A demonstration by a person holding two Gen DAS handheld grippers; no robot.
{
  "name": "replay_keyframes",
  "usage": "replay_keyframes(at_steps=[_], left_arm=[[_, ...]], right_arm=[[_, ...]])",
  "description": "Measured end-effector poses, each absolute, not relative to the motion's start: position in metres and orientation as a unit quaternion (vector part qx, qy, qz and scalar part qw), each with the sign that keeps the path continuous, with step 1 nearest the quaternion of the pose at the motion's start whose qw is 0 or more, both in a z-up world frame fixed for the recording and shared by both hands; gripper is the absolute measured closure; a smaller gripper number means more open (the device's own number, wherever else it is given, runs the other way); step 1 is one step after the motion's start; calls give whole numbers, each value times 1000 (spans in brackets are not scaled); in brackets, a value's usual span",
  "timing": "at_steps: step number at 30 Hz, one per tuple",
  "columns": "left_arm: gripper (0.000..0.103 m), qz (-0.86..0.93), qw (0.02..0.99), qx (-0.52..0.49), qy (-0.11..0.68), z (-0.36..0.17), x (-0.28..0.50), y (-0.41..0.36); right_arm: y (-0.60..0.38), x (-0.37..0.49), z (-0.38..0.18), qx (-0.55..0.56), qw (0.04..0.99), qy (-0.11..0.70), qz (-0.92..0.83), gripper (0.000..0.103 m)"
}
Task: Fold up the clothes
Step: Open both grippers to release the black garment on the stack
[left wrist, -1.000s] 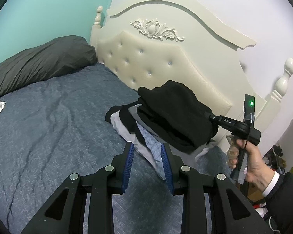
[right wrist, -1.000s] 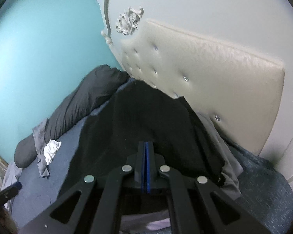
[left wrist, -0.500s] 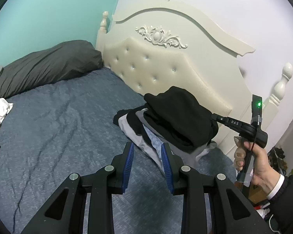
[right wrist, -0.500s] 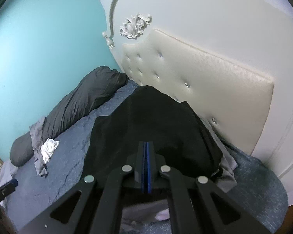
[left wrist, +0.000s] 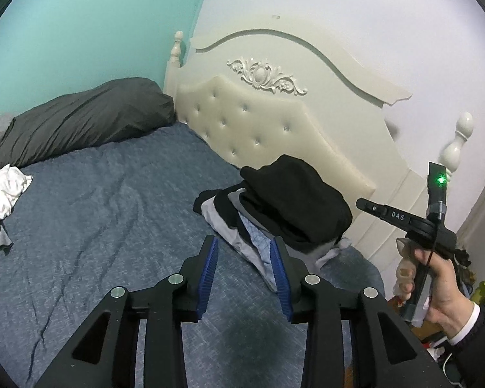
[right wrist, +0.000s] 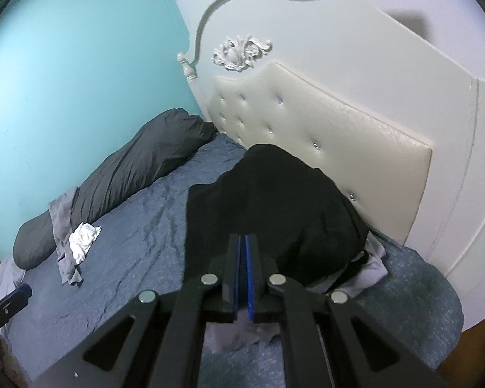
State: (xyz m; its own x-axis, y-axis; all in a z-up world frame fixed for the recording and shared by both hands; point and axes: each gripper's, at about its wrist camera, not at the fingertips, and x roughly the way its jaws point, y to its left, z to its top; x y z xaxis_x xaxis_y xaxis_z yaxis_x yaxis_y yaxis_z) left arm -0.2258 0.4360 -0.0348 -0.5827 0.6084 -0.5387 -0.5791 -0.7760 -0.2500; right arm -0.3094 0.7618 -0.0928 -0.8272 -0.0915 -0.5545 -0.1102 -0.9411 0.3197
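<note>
Bedding fills the lower left of both views: a blue-grey bedspread (left wrist: 106, 226) lies wrinkled over the bed, which runs up to a cream tufted headboard (left wrist: 258, 123) with a carved floral crest, set where a teal wall meets a white one. A long dark grey pillow (left wrist: 87, 119) lies along the teal wall at the left of the left wrist view. The stack of folded clothes (left wrist: 274, 220) sits on the bed close against the headboard, right of centre in that view; a black garment (right wrist: 274, 203) is on top, with grey, black and pale blue checked layers showing beneath its near edge. In the right wrist view the black garment takes up the centre of the frame. The left claw (left wrist: 244, 278) hovers at the lower centre of its view, its blue-padded jaws apart and opening, with nothing between them. The right claw (right wrist: 242, 278) has its blue pads nearly together, only a thin slit showing, and nothing clamped; in the left wrist view it appears at the right edge, held by the person's hand (left wrist: 436, 287), with a green light on it. A crumpled white cloth (left wrist: 8, 187) lies on a grey garment (right wrist: 63, 245) at the far left, well apart from the stack.
</note>
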Motion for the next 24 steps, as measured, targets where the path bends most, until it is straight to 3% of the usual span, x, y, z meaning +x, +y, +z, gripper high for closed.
replay_keyframes(at_steps=[9, 13, 24], left_arm=[[58, 891, 334, -306, -22, -23, -209, 422], [57, 892, 336, -303, -18, -20, -199, 417], [54, 893, 339, -294, -14, -12, -176, 398]], right_arm=[[729, -275, -74, -298, 15, 160, 941, 95], [715, -256, -65, -294, 21, 150, 944, 80], [678, -214, -48, -295, 22, 132, 946, 78]])
